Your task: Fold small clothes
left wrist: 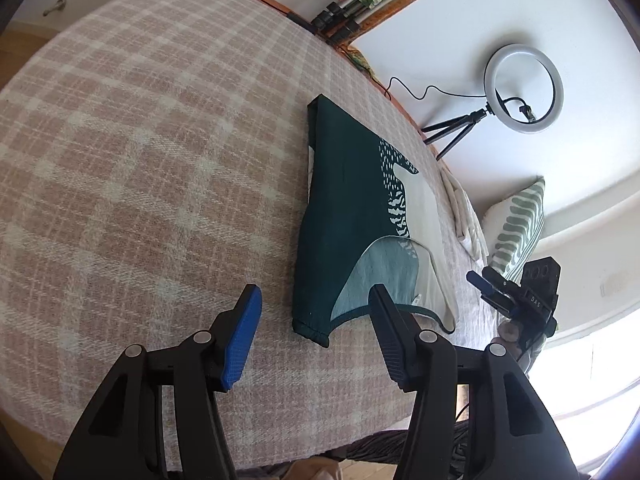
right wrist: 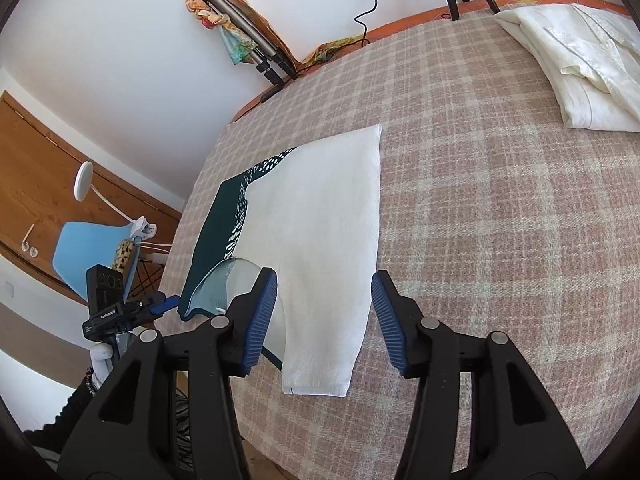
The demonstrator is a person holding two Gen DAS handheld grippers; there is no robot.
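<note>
The garment [left wrist: 352, 216] is lying flat on the blanket [left wrist: 140, 140]; left gripper [left wrist: 316, 312] and right gripper [right wrist: 324, 308] are hovering released over its near edge.

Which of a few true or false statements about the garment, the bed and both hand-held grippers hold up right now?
1. The green and white garment lies flat on the checked blanket. True.
2. The left hand-held gripper is clamped on the garment. False: its jaws stand open, holding nothing.
3. The right hand-held gripper is open. True.
4. A folded cream cloth lies on top of the garment. False: it lies apart, farther up the bed.
</note>
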